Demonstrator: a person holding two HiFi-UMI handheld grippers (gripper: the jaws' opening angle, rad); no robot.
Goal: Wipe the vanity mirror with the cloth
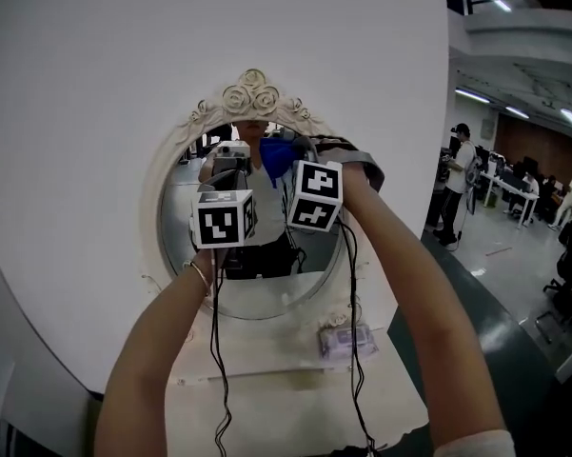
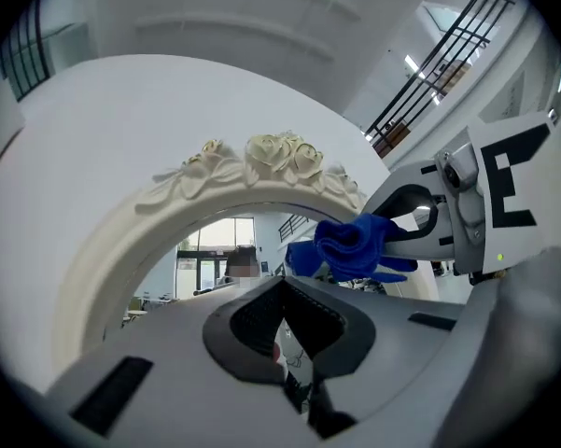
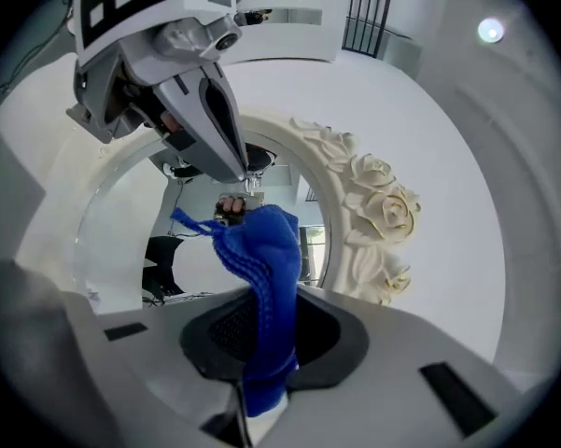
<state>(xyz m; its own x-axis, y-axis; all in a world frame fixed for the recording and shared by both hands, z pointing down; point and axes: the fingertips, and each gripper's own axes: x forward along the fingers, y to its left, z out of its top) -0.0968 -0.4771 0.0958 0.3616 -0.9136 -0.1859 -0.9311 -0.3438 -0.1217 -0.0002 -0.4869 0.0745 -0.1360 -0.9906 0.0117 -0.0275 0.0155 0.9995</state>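
Observation:
An oval vanity mirror (image 1: 257, 291) with a cream rose frame (image 1: 252, 93) stands against a white wall. Both grippers are raised in front of its upper glass. My right gripper (image 3: 261, 299) is shut on a blue cloth (image 3: 261, 250), which sticks up out of the jaws toward the glass near the top of the frame (image 3: 378, 203). From the head view the cloth (image 1: 278, 155) shows just above the right marker cube (image 1: 314, 196). My left gripper (image 2: 285, 286) is shut on nothing, close to the left of the cloth (image 2: 350, 245). Its cube (image 1: 224, 219) hides its jaws in the head view.
The mirror stands on a white tabletop (image 1: 286, 398) with a small lilac packet (image 1: 345, 339) at its right foot. Black cables (image 1: 217, 350) hang from both grippers. To the right is an open office floor with people standing (image 1: 457, 179).

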